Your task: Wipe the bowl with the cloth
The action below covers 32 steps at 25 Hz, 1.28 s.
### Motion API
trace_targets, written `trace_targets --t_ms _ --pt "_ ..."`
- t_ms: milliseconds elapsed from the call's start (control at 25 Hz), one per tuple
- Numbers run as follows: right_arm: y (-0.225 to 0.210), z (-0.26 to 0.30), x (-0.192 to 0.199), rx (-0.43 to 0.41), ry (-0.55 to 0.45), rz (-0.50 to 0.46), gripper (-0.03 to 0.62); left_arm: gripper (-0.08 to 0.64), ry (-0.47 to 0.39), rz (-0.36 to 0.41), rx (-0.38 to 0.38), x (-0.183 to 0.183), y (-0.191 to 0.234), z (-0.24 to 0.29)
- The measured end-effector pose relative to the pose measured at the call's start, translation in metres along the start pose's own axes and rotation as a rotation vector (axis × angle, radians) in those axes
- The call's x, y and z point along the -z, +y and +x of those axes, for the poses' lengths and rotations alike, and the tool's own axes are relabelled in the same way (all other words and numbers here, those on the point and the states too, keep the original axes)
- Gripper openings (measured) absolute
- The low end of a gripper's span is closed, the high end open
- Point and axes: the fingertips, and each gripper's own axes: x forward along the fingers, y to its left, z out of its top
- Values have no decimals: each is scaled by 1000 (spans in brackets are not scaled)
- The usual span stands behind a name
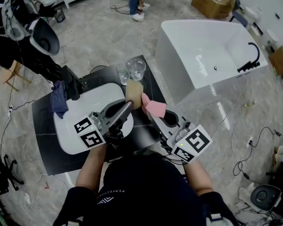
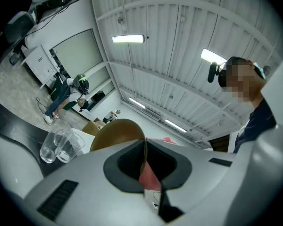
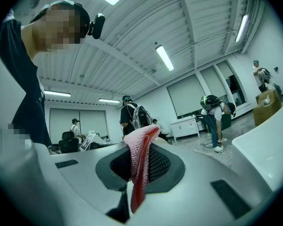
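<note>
A tan wooden bowl [image 1: 134, 92] is held up over the small table, my left gripper [image 1: 129, 106] shut on its rim. In the left gripper view the bowl's [image 2: 117, 132] thin edge runs down between the closed jaws of the left gripper [image 2: 144, 169]. A pink cloth [image 1: 153, 106] hangs from my right gripper [image 1: 148, 110], which is shut on it and sits right beside the bowl. In the right gripper view the pink knitted cloth [image 3: 139, 159] is folded and pinched between the jaws of the right gripper [image 3: 137, 173].
Two clear glasses [image 1: 131, 70] stand at the table's far edge, past the bowl. A white oval basin [image 1: 78, 119] lies on the black table [image 1: 42, 135]. A blue cloth [image 1: 59, 99] hangs at its left. A white bathtub [image 1: 203, 55] stands to the right. People [image 1: 135, 1] stand farther off.
</note>
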Motion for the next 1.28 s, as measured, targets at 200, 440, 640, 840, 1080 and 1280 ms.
trace_targets --t_ms 200,440,640,840,1080,1280 --pt "-3 0 2 12 1 9 43 20 48 86 -84 5 8 1" --pt "-8 0 4 32 -5 23 43 20 102 187 -180 10 16 1" --pt "-11 -5 7 60 -2 35 43 20 134 265 -252 12 15 0" --pt "-20 -7 12 107 14 46 43 20 105 323 -285 9 12 0" --pt "-26 -9 16 149 29 55 43 20 146 432 -323 17 10 3" --pt "-31 -12 20 190 46 49 43 20 180 465 -354 24 10 5"
